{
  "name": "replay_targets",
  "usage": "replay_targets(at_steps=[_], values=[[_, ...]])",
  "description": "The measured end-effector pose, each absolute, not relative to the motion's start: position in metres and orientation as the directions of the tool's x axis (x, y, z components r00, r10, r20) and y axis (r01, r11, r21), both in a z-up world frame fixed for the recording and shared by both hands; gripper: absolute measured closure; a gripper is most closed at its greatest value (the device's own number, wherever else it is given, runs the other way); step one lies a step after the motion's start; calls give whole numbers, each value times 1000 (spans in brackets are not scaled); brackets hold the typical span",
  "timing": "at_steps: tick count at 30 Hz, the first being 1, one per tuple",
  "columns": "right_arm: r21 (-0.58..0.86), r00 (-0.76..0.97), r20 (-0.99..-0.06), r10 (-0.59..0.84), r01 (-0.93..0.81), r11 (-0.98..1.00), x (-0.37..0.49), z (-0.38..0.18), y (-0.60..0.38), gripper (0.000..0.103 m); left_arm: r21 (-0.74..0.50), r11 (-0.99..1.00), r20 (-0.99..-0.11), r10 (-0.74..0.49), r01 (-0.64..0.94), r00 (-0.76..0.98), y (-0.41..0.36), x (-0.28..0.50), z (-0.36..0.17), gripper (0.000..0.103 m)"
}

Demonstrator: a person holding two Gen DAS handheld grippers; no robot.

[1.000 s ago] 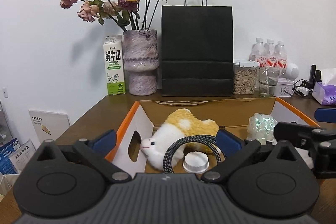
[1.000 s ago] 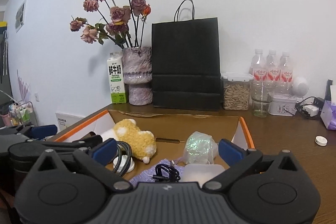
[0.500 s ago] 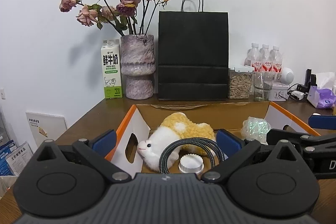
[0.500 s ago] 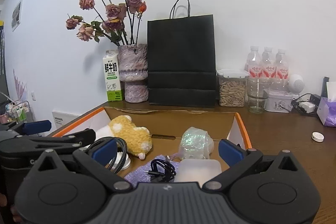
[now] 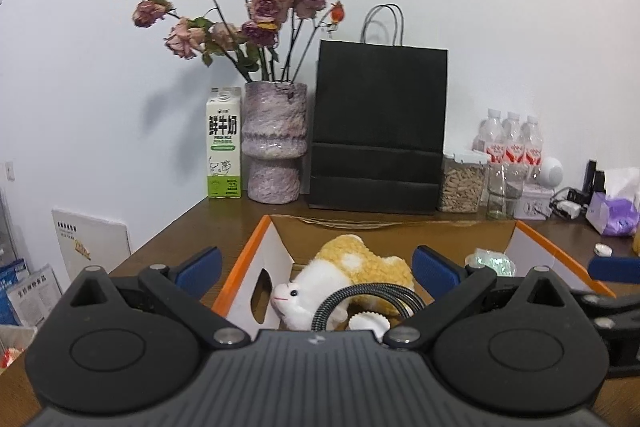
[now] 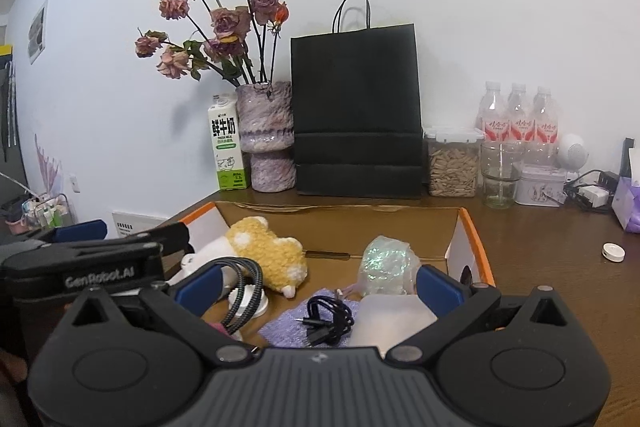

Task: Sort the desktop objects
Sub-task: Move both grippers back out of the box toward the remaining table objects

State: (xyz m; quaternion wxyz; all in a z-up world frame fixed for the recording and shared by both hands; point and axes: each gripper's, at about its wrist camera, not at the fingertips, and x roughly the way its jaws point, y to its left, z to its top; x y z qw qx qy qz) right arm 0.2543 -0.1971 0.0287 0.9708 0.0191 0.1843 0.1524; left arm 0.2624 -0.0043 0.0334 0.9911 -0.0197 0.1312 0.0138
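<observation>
Both grippers' jaws wide, empty.

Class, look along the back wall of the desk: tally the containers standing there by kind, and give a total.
Water bottles: 3
Milk carton: 1
Vase: 1
Black paper bag: 1
Lidded jar of seeds: 1
Empty glass: 1
Small white tin: 1
Total: 9

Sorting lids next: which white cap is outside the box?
The small white cap on the bare table, right of the cardboard box; the ridged cap lies inside.
</observation>
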Motion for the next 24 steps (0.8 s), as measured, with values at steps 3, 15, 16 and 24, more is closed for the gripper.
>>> replay_targets(at_steps=[3,15,16,24], values=[[79,888,-356,292,-282,956,246,33,-195,0,-51,998,-254,18,-32,967,1,257,40,0],[43,879,-397,263,-269,962,209,47,-184,0,-39,997,-243,58,-69,968,33,216,56,0],[41,877,-402,263,-270,962,206,47,-183,0,-40,997,-245,62,-74,968,35,213,56,0],[33,856,-448,259,-273,961,183,41,-178,0,-11,996,-267,78,-84,961,55,187,56,0]])
